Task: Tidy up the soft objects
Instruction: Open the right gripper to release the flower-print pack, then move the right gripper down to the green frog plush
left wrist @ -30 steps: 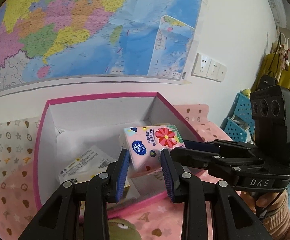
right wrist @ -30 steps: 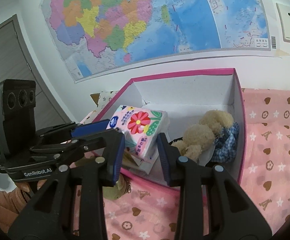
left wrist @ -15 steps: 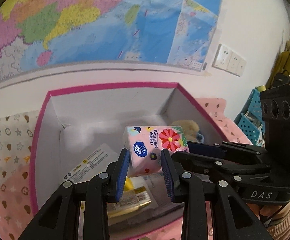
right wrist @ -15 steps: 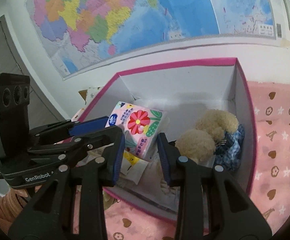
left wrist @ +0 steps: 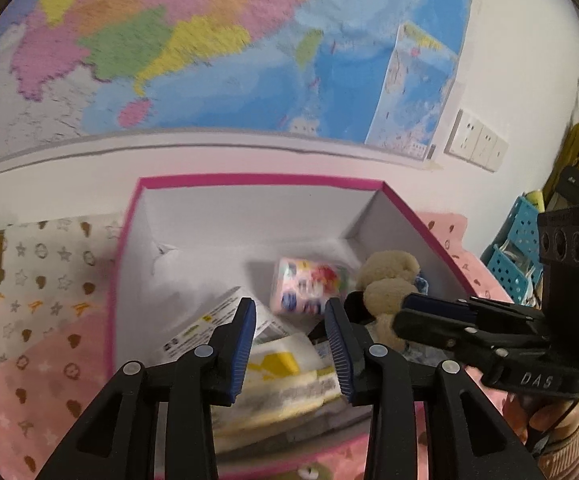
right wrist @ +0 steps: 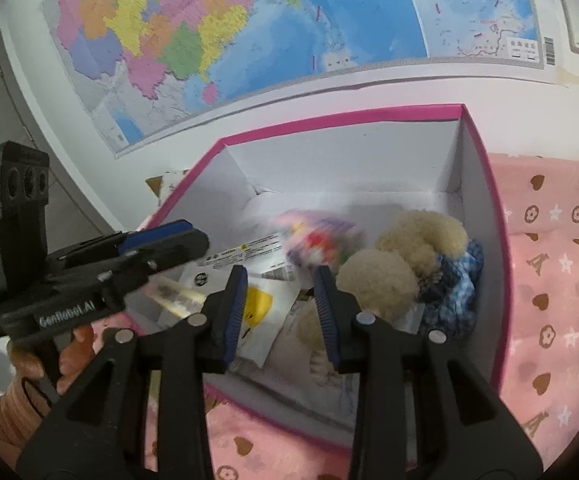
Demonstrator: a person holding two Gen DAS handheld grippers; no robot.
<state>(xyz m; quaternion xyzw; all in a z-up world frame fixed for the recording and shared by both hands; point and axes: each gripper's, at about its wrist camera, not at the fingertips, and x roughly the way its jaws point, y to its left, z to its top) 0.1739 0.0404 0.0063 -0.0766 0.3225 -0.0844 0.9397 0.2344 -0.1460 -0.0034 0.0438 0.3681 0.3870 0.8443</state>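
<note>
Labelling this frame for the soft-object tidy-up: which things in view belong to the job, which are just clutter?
Job:
- tissue pack, blurred, clear of both grippers, inside the box
- pink-rimmed box
- plush bear in the box
- left gripper, jaws just opened, nothing between

Lying about:
- printed packets on the box floor
- wall map
- blue baskets

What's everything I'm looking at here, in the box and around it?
box: one, pink rim, white inside, on the cloth.
tissue pack: one, pink with flower print, blurred, inside the box, free of both grippers.
teddy bear: one, beige, blue checked clothes, box's right side.
plastic packets: several, white and yellow, box's near left.
cloth: one, pink, hearts and stars.
map: one, multicoloured, on the wall.
sockets: white, right of the map.
left gripper: black, blue pads, open, jaws just opened.
right gripper: same, open, empty.
</note>
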